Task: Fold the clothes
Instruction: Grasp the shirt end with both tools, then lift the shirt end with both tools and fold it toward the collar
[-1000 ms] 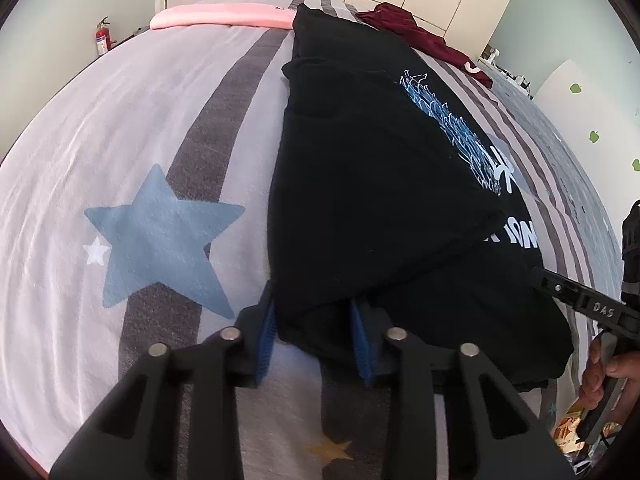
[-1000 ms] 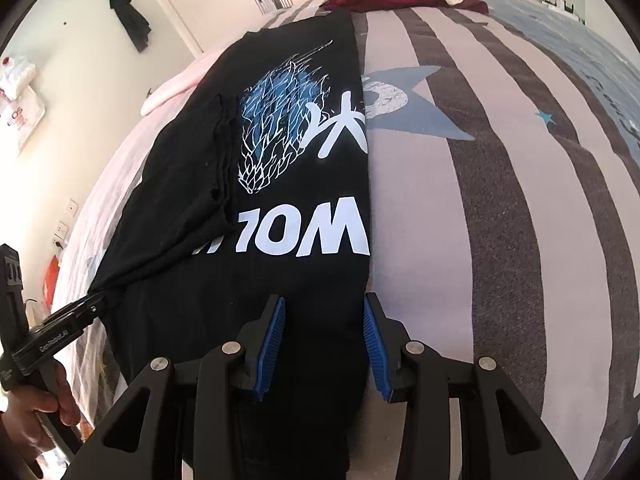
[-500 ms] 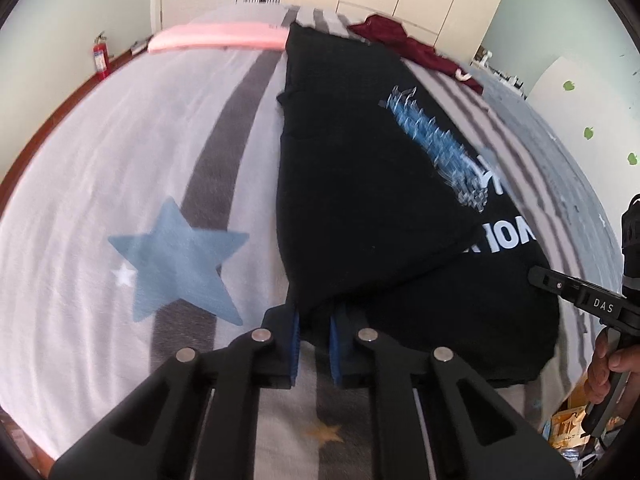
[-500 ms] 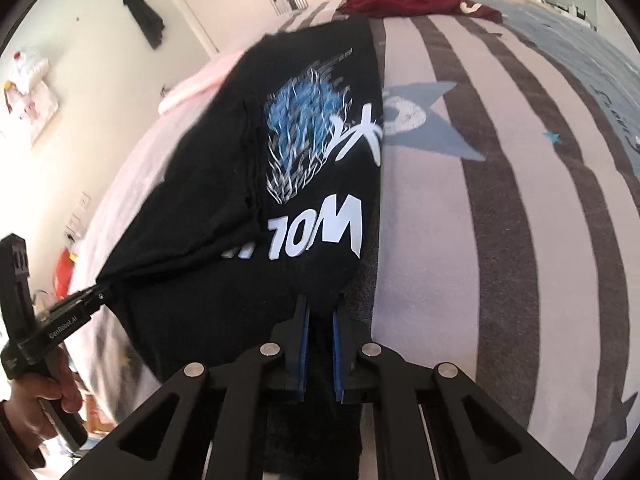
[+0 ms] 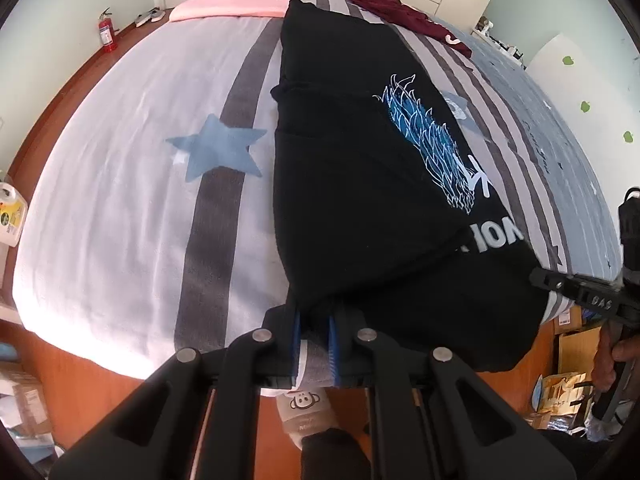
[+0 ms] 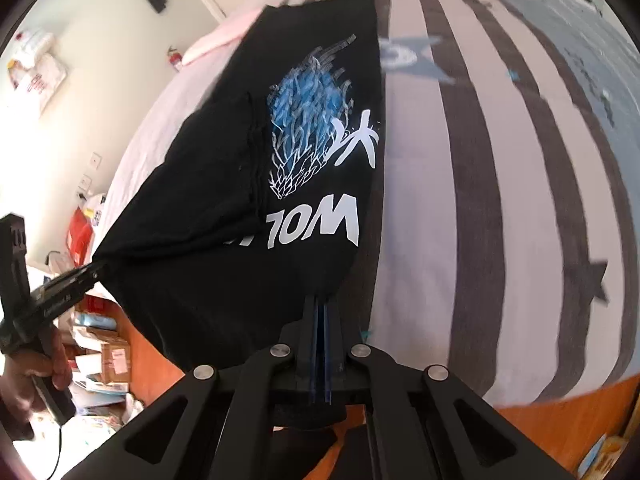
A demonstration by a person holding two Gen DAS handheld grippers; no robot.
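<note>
One black shirt (image 5: 360, 184) with a blue and white print lies lengthwise on the striped bed (image 5: 120, 200), its near hem lifted off the bed's near edge. The left gripper (image 5: 316, 320) pinches the hem's near-left corner between its blue pads (image 5: 295, 332). The right gripper (image 6: 322, 312) is clamped tight on the near-right corner. Two grippers, one corner each. One maroon garment (image 5: 404, 12) lies at the far end, one pink pillow (image 5: 232, 6) far left.
</note>
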